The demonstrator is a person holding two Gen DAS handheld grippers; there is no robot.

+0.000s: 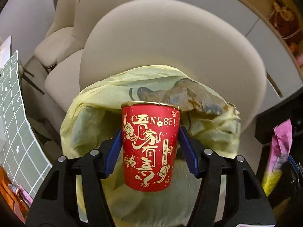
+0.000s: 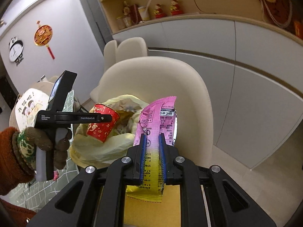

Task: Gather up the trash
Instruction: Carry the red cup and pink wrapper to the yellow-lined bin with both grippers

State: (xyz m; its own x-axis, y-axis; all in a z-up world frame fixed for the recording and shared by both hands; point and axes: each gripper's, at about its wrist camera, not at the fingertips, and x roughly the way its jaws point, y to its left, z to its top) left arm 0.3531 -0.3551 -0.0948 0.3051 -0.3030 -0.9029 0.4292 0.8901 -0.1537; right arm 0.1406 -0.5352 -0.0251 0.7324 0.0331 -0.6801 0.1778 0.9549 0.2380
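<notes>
A red paper cup (image 1: 149, 147) with gold lettering sits upright between the blue pads of my left gripper (image 1: 150, 130), which is shut on its sides. The cup hangs just over the mouth of a pale yellow plastic bag (image 1: 94, 117) holding crumpled brown paper. From the right wrist view, the cup (image 2: 103, 122) tilts above the bag (image 2: 113, 143). My right gripper (image 2: 152, 138) is shut on a pink and yellow snack wrapper (image 2: 157, 117), which stands up to the right of the bag. That wrapper (image 1: 280, 147) also shows at the left view's right edge.
The bag rests against a cream chair (image 2: 161, 79), with more cream chairs (image 1: 62, 37) behind. A table under a green grid cloth (image 1: 15, 113) lies to the left. A gloved hand (image 2: 43, 140) holds the left gripper's handle. Grey cabinets (image 2: 246, 75) line the right.
</notes>
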